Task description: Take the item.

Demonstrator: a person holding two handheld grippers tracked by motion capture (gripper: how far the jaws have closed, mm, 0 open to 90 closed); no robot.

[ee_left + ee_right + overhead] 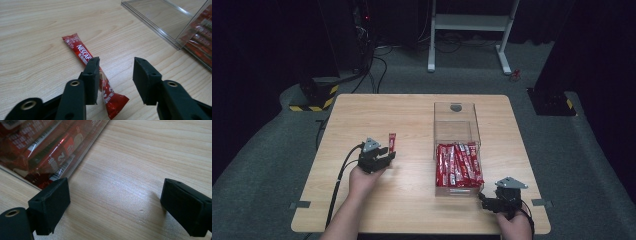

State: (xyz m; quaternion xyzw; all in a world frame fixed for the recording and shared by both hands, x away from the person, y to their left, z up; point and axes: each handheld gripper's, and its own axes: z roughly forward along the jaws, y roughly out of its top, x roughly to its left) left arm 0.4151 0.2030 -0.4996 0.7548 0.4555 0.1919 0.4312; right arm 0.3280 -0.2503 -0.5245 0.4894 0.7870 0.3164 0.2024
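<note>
A single red Nescafe sachet lies flat on the wooden table, left of a clear plastic box. My left gripper hovers low over the sachet's near end, open; one finger covers part of the sachet and the gap between the jaws is empty. Several red sachets lie in the front half of the box. My right gripper rests near the table's front right corner, open wide over bare wood, just beside the box's near corner.
The back half of the clear box holds nothing. Beyond the table stand a white desk frame, cables on grey carpet and a black-and-yellow striped base. Bare wood spans the table's left and back.
</note>
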